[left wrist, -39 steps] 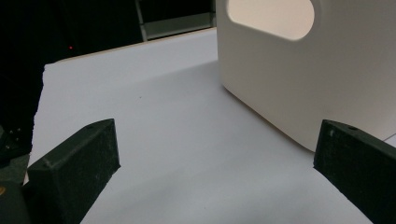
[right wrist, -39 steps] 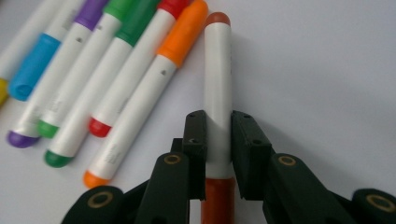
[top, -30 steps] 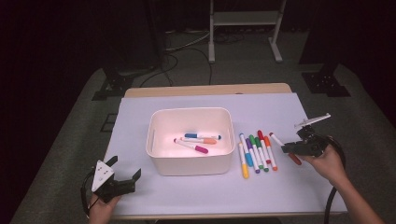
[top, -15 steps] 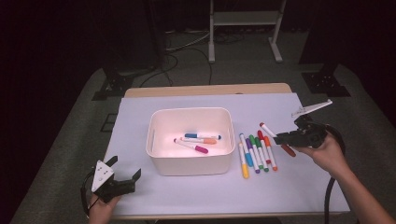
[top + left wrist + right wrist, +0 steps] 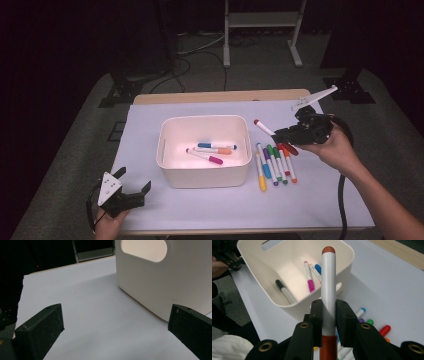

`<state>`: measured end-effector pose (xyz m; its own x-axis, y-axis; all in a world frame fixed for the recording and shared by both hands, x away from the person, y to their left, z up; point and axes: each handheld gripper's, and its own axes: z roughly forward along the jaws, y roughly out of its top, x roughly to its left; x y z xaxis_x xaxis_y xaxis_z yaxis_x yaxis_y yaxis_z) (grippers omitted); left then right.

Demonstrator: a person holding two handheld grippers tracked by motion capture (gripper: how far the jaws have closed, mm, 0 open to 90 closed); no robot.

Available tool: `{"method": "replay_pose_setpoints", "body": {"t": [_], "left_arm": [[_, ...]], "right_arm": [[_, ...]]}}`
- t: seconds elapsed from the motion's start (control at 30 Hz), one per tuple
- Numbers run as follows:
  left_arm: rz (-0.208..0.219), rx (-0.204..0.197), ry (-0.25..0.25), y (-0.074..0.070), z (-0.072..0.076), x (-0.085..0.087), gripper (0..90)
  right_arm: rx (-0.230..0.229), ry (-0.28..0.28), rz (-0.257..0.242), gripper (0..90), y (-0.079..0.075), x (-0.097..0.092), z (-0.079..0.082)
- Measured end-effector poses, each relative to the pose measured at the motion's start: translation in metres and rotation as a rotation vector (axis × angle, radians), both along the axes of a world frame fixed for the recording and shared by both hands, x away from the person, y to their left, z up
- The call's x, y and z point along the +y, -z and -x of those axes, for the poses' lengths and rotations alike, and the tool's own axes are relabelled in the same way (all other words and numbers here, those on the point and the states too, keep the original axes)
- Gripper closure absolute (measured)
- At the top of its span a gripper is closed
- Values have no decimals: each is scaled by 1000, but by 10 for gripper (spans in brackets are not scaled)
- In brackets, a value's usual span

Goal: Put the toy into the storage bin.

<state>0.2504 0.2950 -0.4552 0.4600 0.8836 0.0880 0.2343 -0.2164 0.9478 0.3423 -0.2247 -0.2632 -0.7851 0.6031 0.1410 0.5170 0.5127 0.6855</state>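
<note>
My right gripper (image 5: 328, 312) clamps a red marker (image 5: 328, 285), raised beside the bin (image 5: 205, 172); four markers lie inside; six wait on the desk (image 5: 320, 200); left gripper (image 5: 131, 192) idle, jaws wide.

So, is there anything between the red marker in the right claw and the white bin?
Nothing visible. The right claw holds the red marker in the air beside the white bin, whose top is open.

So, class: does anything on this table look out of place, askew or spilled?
Nothing stands out. The white plastic bin stands upright with markers inside, the loose coloured markers lie in a tidy row beside it, and the right gripper holds a red-capped white marker.
</note>
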Motion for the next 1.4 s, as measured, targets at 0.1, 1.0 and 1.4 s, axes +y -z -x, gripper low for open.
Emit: {"method": "replay_pose_setpoints", "body": {"t": [0.1, 1.0, 1.4], "left_arm": [[1, 1, 1, 0, 0, 0, 0], [1, 2, 5, 0, -1, 0, 0], [5, -10, 7, 0, 0, 1, 0]], "right_arm": [[-7, -38, -1, 757, -8, 15, -1], [18, -294, 37, 757, -15, 130, -16], [62, -353, 57, 757, 2, 162, -23]]}}
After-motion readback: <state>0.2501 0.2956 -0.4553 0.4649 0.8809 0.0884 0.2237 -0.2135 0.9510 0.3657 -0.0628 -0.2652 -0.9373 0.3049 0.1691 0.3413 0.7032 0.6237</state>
